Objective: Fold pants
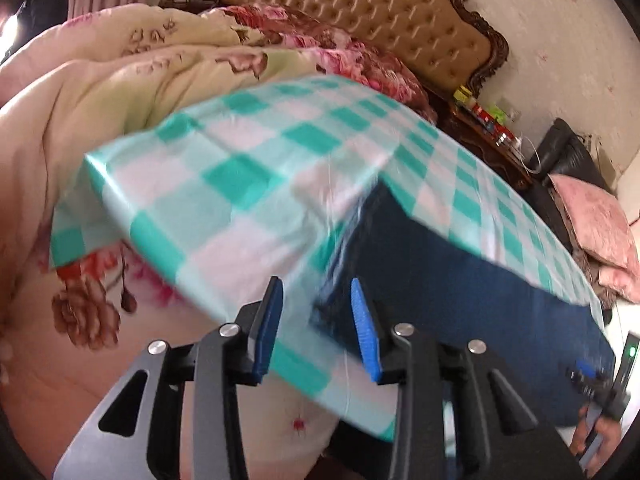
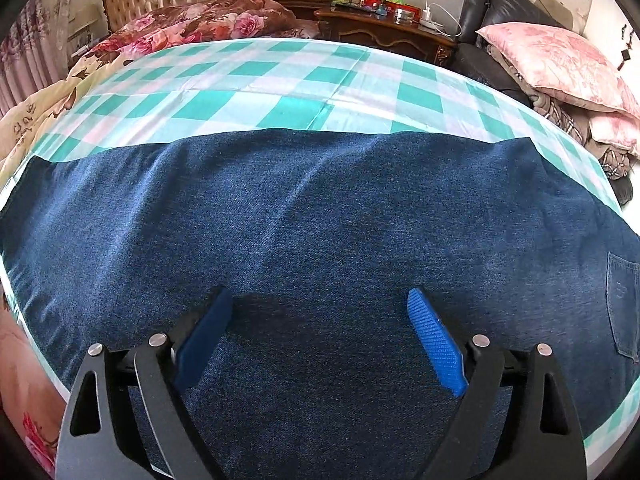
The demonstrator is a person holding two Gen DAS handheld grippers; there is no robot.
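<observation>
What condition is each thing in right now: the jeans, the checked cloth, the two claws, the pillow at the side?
Jeans: spread flat on the checked cloth, back pocket showing, not yet folded.
Checked cloth: laid smooth over the bed, a few creases.
Right gripper: jaws wide open above the denim, holding nothing.
Left gripper: jaws partly open, nothing between them; that view is blurred.
Pink pillow: lying on a pile beside the bed.

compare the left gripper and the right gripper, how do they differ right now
The left gripper has its jaws fairly close together; the right gripper stands wide open. The left sits over the end edge of the jeans, with checked sheet between its fingers; the right is over the middle of the denim. Both are empty, with blue pads.
</observation>
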